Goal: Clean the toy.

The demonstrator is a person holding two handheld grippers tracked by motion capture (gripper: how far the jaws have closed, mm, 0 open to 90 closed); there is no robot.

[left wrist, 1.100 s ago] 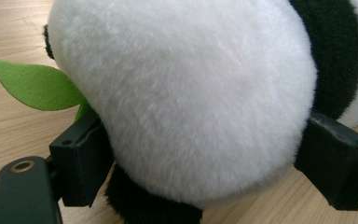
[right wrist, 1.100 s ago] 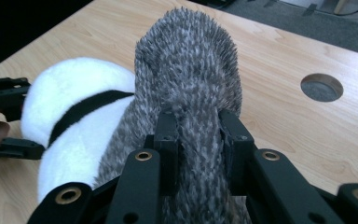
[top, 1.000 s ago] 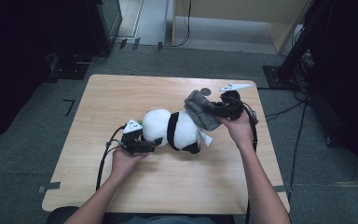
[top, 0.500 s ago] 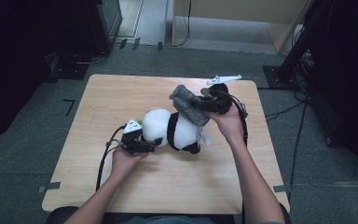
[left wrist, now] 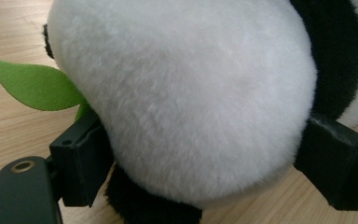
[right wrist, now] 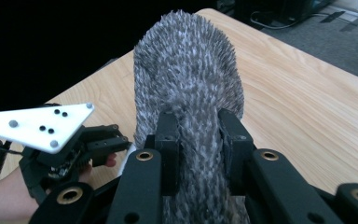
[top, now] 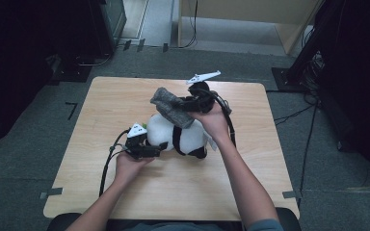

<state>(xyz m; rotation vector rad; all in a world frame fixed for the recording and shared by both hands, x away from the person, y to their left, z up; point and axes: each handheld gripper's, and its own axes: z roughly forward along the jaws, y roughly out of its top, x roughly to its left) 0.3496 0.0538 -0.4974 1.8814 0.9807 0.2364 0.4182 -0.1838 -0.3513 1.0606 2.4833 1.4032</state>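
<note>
A black-and-white panda plush [top: 180, 137] lies on its side in the middle of the wooden table [top: 265, 163]. My left gripper [top: 154, 147] is shut on its white head; in the left gripper view the jaws of this gripper [left wrist: 209, 163] press into the fur on both sides, beside a green felt leaf [left wrist: 32, 86]. My right gripper [top: 187, 103] hovers over the panda, shut on a grey fuzzy cloth [top: 169, 106]. In the right gripper view the cloth [right wrist: 186, 79] stands up between the closed pads of that gripper [right wrist: 198, 135].
The left gripper's white three-cornered plate [right wrist: 39, 125] and the hand holding it show low on the left in the right gripper view. Black cables trail from both grippers across the table. Dark equipment [top: 108, 21] stands on the floor beyond the far edge.
My right gripper has carried the grey cloth leftward and a little up, from the panda's right side to above its body. The left gripper and the panda have stayed put.
</note>
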